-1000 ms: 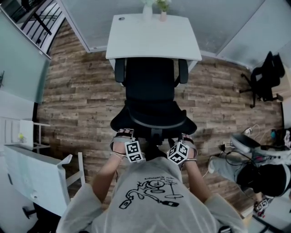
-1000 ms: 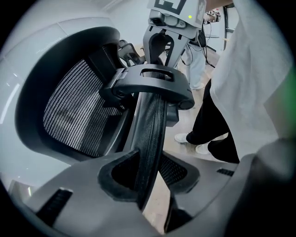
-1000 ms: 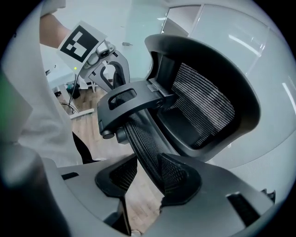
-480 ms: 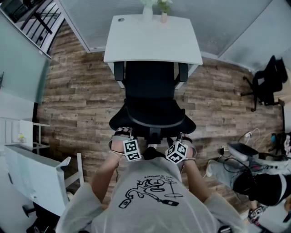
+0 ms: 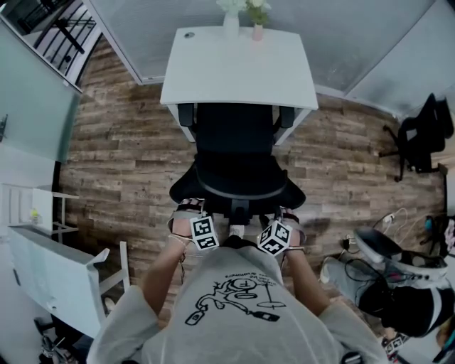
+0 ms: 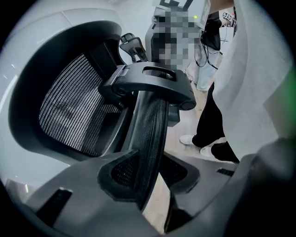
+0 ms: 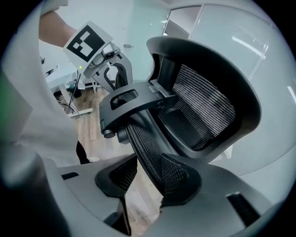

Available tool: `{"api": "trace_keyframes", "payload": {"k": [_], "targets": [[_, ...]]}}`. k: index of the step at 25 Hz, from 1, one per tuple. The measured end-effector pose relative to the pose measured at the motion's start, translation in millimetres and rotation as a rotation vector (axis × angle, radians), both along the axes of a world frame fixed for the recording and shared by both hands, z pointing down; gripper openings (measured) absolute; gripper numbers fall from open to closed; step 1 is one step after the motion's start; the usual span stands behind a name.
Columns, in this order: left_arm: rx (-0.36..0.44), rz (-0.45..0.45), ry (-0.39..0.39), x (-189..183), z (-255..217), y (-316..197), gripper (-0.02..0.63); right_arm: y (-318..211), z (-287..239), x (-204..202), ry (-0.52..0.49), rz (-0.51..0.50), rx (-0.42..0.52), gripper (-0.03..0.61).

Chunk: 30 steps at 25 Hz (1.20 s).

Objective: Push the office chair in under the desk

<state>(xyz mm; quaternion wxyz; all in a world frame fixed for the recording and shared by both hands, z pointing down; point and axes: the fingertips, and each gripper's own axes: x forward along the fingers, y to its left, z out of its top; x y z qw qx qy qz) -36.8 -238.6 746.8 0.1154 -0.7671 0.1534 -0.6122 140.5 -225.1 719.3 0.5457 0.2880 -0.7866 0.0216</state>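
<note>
The black mesh office chair (image 5: 237,153) faces the white desk (image 5: 238,67), its armrest fronts at the desk's near edge. Its backrest top (image 5: 238,199) is nearest me. My left gripper (image 5: 202,229) and right gripper (image 5: 277,234) sit side by side at that top edge, their marker cubes up. In the left gripper view the backrest's mesh rim (image 6: 150,134) runs between the jaws of the left gripper (image 6: 148,171), which are closed on it. In the right gripper view the same rim (image 7: 148,143) is clamped in the right gripper (image 7: 149,178). The headrest (image 6: 69,106) curves above.
Two small vases (image 5: 231,20) stand at the desk's far edge. Glass walls flank the desk. A second black chair (image 5: 419,131) stands at the right, with cables and gear (image 5: 387,252) on the wooden floor. White furniture (image 5: 57,277) is at the lower left.
The chair has rolled toward the desk, its armrests now reaching the desk's edge. Both grippers have moved forward with the backrest.
</note>
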Motion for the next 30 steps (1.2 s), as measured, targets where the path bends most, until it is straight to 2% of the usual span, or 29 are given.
{"api": "trace_keyframes", "payload": {"k": [14, 30], "targets": [[0.002, -0.043, -0.01, 23, -4, -61, 0.132, -66, -4, 23, -0.009, -0.044, 0.01, 0.17], [0.022, -0.05, -0.011, 36, -7, -119, 0.13, -128, -7, 37, 0.0, -0.062, 0.022, 0.17]]}}
